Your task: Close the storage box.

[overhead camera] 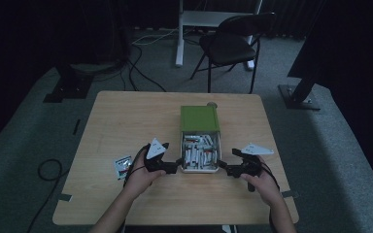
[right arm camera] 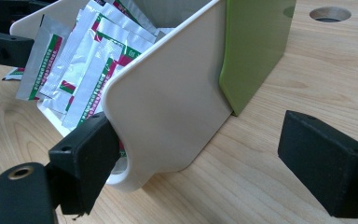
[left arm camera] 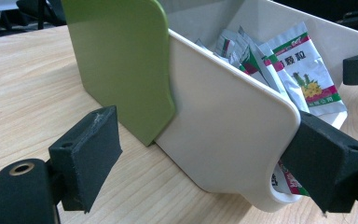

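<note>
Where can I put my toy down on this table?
The far left, between the table edge and the green-lidded box, is bare wood. So is the near edge between the forearms. It's crowded by the drawer of sachets, with both grippers beside it, and by the loose sachet.

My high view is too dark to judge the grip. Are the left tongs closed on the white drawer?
Observer: No. The left tongs stand open astride a front corner of the white drawer, and the pad beside its side wall is well clear of it.
Operator: And the right tongs?
Observer: The right tongs are open too, astride the other front corner.
Operator: What fills the drawer?
Observer: Foil sachets printed with green and red bands.
</note>
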The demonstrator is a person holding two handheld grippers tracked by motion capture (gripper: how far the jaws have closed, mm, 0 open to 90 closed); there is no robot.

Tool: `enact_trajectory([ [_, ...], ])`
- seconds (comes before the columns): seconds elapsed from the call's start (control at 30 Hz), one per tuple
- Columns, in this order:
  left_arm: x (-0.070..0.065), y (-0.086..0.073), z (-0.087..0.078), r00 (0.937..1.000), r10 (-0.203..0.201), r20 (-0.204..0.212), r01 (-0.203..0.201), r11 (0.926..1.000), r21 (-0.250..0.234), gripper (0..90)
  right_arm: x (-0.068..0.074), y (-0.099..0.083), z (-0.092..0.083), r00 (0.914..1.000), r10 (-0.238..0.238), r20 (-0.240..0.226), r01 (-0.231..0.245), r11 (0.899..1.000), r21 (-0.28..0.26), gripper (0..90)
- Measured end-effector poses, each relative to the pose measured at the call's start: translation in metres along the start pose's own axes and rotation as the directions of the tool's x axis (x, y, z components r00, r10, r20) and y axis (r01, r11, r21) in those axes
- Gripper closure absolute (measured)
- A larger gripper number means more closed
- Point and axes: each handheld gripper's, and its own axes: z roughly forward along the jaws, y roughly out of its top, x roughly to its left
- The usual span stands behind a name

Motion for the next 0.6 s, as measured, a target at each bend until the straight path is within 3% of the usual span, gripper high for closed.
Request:
enact_trajectory([
  [0.6, 0.0050, 0.0031, 0.0056, 0.9999, -0.007, -0.008, 0.007, 1.0000, 0.004, 15.1, -0.0044, 0.0041, 0.0053, 0.9998, 0.009, 0.018, -0.009, 1.000, 0.001, 12.6],
])
